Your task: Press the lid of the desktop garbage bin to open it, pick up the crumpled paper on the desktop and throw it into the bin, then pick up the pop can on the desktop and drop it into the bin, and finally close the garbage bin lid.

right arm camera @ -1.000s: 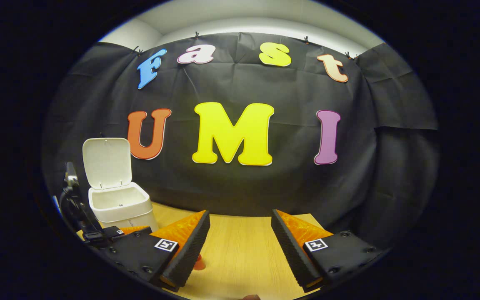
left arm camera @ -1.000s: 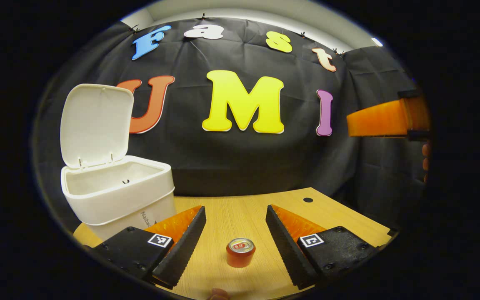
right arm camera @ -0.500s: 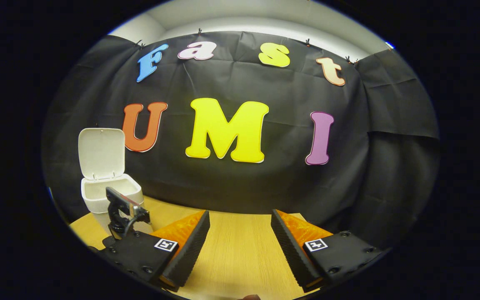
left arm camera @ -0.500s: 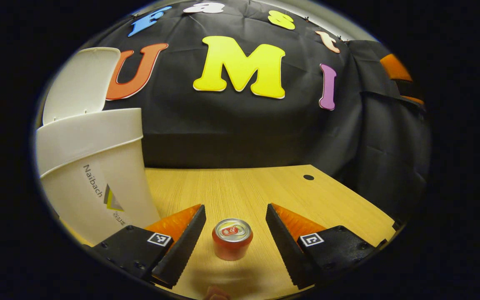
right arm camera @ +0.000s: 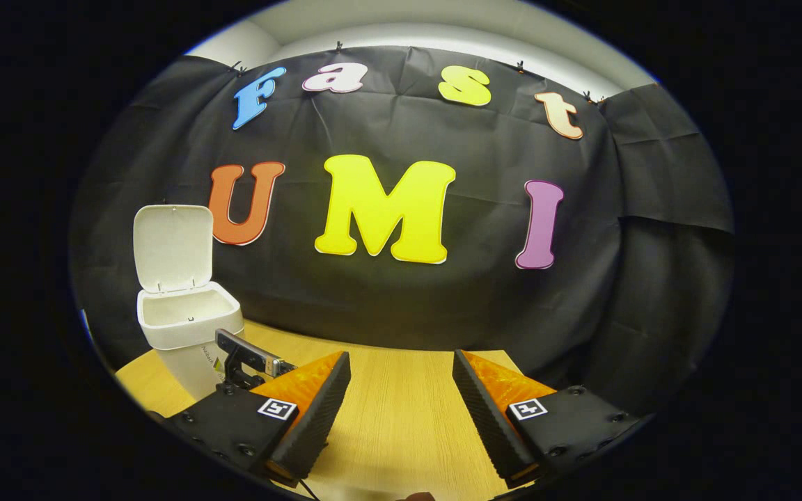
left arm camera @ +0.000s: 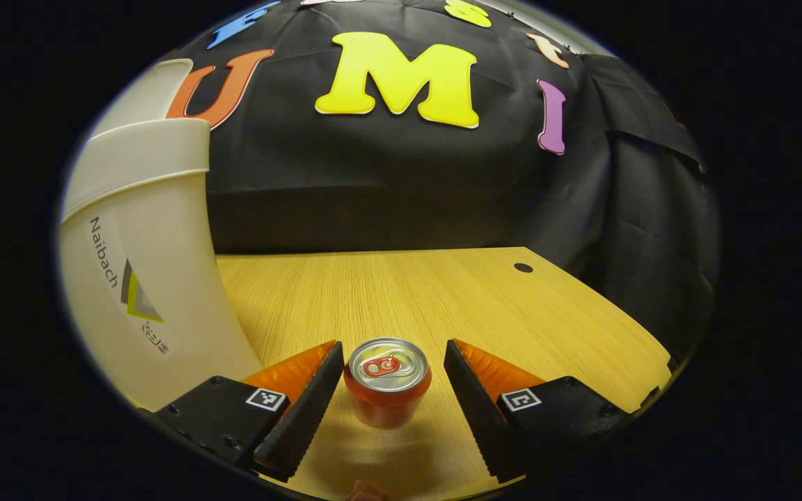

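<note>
Our left gripper [left arm camera: 392,390] jaws spread around the upright red pop can [left arm camera: 387,381]; lower left, the white plastic bin [left arm camera: 143,278] carries printed writing. Right gripper [right arm camera: 401,417] jaws spread, pinching nothing.

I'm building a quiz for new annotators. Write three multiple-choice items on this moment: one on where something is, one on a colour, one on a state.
1. Where is the pop can in the left gripper view?
A. Inside the bin
B. On the desktop between the left gripper's fingers
C. Lying on its side by the wall

2. What colour is the garbage bin?
A. White
B. Blue
C. Green

3. What state is the bin's lid in?
A. Shut flat
B. Taken off, lying on the desktop
C. Raised open

Answers: 1 B, the can stands upright on the wood with a finger at each side and gaps between. 2 A, its walls and lid are white in both views. 3 C, the right gripper view shows the lid standing up behind the open mouth.
</note>
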